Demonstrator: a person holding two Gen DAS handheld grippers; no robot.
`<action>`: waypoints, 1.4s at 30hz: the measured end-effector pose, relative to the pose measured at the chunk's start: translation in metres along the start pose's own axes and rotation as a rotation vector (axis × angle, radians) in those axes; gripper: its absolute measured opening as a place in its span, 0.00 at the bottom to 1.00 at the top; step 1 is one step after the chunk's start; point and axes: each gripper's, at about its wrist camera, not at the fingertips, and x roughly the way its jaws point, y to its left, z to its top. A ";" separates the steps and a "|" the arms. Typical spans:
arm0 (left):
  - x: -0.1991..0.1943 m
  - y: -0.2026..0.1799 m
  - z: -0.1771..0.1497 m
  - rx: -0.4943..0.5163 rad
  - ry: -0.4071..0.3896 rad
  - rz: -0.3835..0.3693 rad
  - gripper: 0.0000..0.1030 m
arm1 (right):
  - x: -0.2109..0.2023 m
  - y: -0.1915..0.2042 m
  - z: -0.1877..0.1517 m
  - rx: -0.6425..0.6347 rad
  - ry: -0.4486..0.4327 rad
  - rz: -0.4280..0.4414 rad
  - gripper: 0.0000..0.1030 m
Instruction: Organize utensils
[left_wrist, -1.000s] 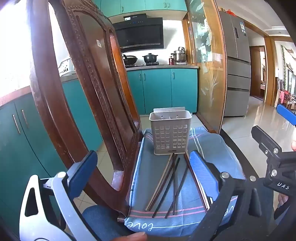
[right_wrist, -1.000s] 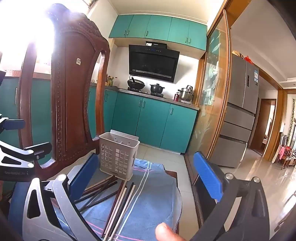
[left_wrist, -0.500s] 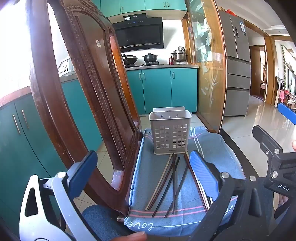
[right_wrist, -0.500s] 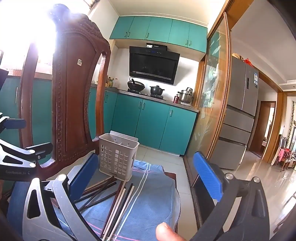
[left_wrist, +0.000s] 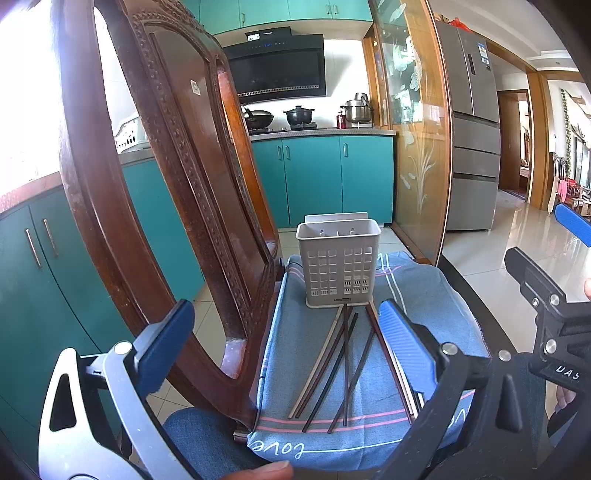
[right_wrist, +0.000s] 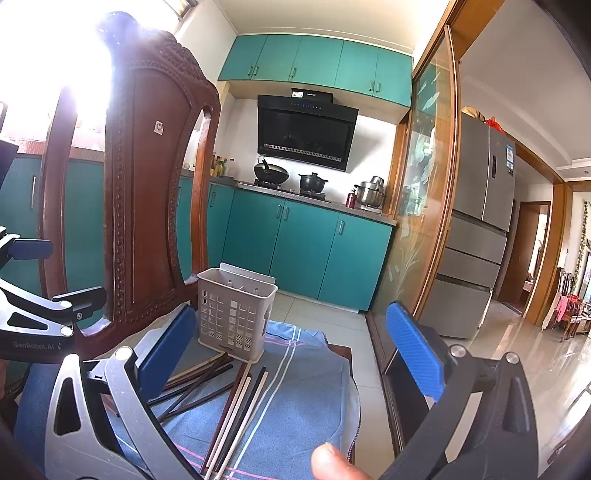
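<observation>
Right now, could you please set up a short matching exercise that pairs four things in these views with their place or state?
Things:
1. basket
2. chopsticks
3. left tool
4. pots

Place or state:
A. open, holding nothing
B. lying flat on the blue cloth
C. upright at the cloth's far end
D. on the distant stove

Pairs: 1-C, 2-B, 3-A, 4-D

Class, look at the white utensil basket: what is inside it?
No utensils show inside the basket; the chopsticks lie on the blue towel before it. Its bottom is hidden.
</observation>
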 end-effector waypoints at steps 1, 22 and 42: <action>0.000 0.000 0.000 0.000 0.000 -0.001 0.96 | 0.000 0.000 0.000 -0.002 -0.001 -0.002 0.98; 0.000 -0.004 -0.002 0.002 -0.002 0.001 0.97 | -0.005 -0.001 0.002 -0.007 -0.015 -0.002 0.98; -0.001 -0.004 -0.001 0.010 0.004 -0.001 0.97 | -0.001 0.006 0.001 -0.030 -0.025 0.016 0.98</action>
